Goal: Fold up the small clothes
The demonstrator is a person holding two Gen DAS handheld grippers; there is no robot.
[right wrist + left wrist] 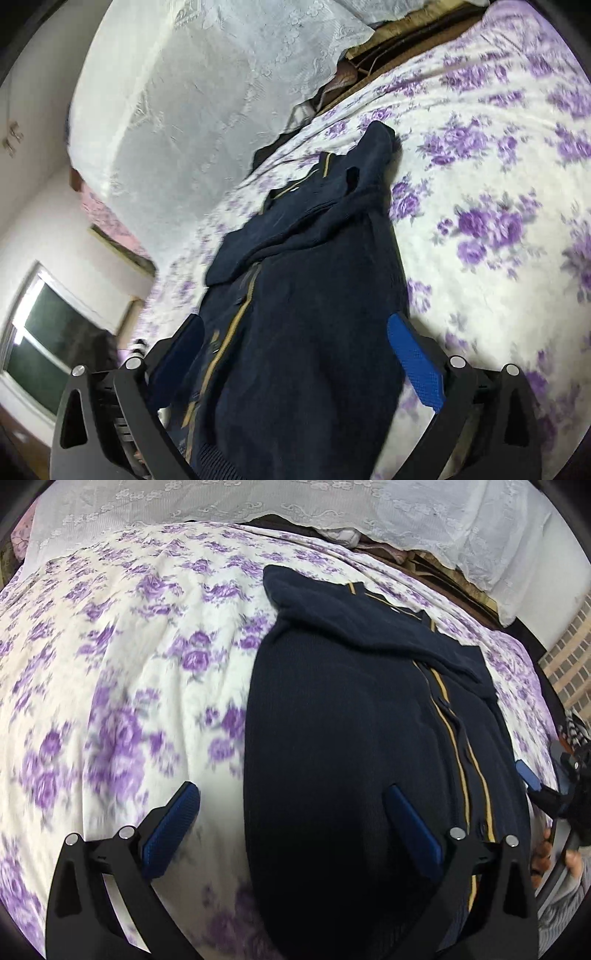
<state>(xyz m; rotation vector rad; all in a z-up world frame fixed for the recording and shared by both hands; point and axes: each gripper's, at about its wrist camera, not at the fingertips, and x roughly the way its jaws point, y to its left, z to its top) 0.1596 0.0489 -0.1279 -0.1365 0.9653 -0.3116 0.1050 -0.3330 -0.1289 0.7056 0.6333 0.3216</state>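
A small navy cardigan [351, 720] with tan stripes down its front lies on a bed with a white and purple floral sheet [129, 646]. One sleeve is folded across its chest. My left gripper [291, 797] is open, straddling the cardigan's left edge near the hem. My right gripper [295, 332] is open over the cardigan [295, 314] near the hem. It also shows in the left wrist view [532, 775] at the cardigan's right edge.
White lace fabric [258, 502] hangs at the head of the bed, with dark wood [443, 568] under it. A window [55, 339] and pale wall are off the bed's side. The floral sheet [498, 184] stretches wide beside the cardigan.
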